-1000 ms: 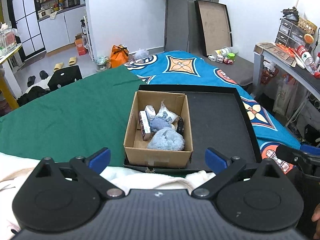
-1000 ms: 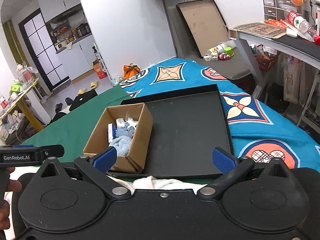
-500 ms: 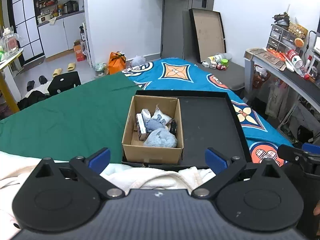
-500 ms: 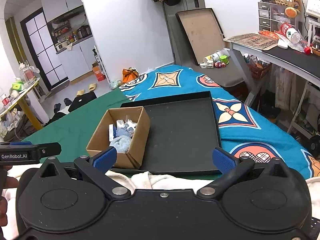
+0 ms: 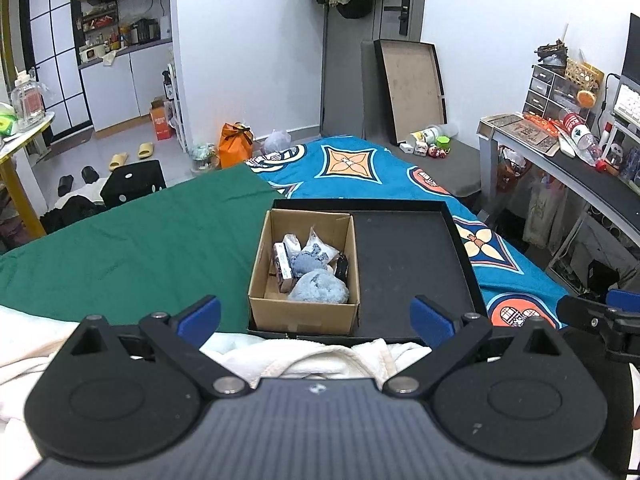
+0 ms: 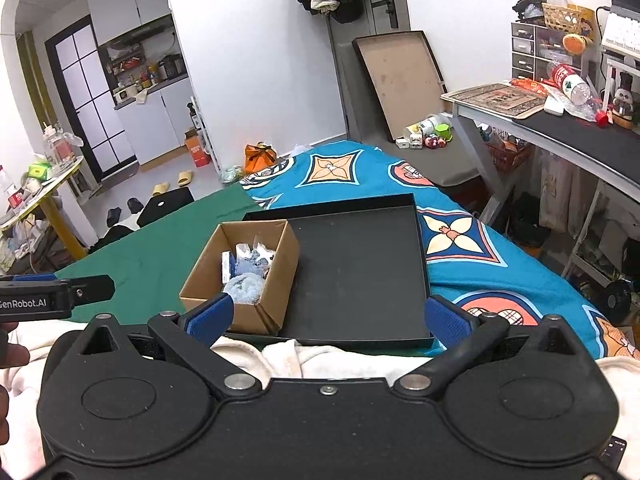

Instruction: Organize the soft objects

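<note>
Both grippers hover spread and empty above the near edge of the bed, facing a cardboard box of soft items.

The left gripper (image 5: 316, 316) has its blue-tipped fingers (image 5: 199, 315) wide apart with nothing between them; the right gripper (image 6: 326, 318) is likewise spread and holds nothing. The cardboard box (image 5: 304, 312) sits in the left part of a shallow black tray (image 5: 412, 268), which lies on the bed where a green sheet (image 5: 120, 252) meets a blue patterned cover (image 5: 348, 168). Inside the box lie a fluffy light-blue bundle (image 5: 319, 287), a blue item in a clear bag (image 5: 314, 254), a small upright carton (image 5: 283, 266) and a dark object (image 5: 342, 266) against the right wall. The tray's right part is bare. A white towel (image 5: 320, 358) lies bunched just below the tray, under both grippers.
</note>
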`<action>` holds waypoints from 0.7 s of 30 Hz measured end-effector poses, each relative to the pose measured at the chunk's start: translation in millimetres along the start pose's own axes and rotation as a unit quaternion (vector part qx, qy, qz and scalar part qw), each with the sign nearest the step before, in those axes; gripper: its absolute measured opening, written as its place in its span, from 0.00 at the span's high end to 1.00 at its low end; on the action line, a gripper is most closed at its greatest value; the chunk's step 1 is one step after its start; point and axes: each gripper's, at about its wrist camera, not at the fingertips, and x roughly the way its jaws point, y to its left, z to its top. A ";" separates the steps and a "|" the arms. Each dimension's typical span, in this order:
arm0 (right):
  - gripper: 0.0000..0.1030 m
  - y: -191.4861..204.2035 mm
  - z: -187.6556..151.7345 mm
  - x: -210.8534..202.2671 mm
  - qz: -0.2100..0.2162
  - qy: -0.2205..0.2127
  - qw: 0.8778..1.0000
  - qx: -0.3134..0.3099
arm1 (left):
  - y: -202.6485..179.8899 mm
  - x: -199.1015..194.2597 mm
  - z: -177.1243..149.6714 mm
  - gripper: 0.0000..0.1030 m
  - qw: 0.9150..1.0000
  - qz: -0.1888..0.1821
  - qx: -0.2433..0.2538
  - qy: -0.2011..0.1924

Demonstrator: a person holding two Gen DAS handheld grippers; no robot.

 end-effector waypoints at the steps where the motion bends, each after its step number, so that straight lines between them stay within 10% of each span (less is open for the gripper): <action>1: 0.00 0.4 -0.4 -1.3 -0.001 -0.001 1.000 -0.002 | -0.1 -1.9 -0.3 0.03 1.000 0.001 0.001 -0.002; 21: 0.00 5.4 -0.8 -12.5 -0.013 0.002 1.000 -0.015 | 1.2 -19.1 -6.8 0.03 1.000 -0.002 -0.009 -0.010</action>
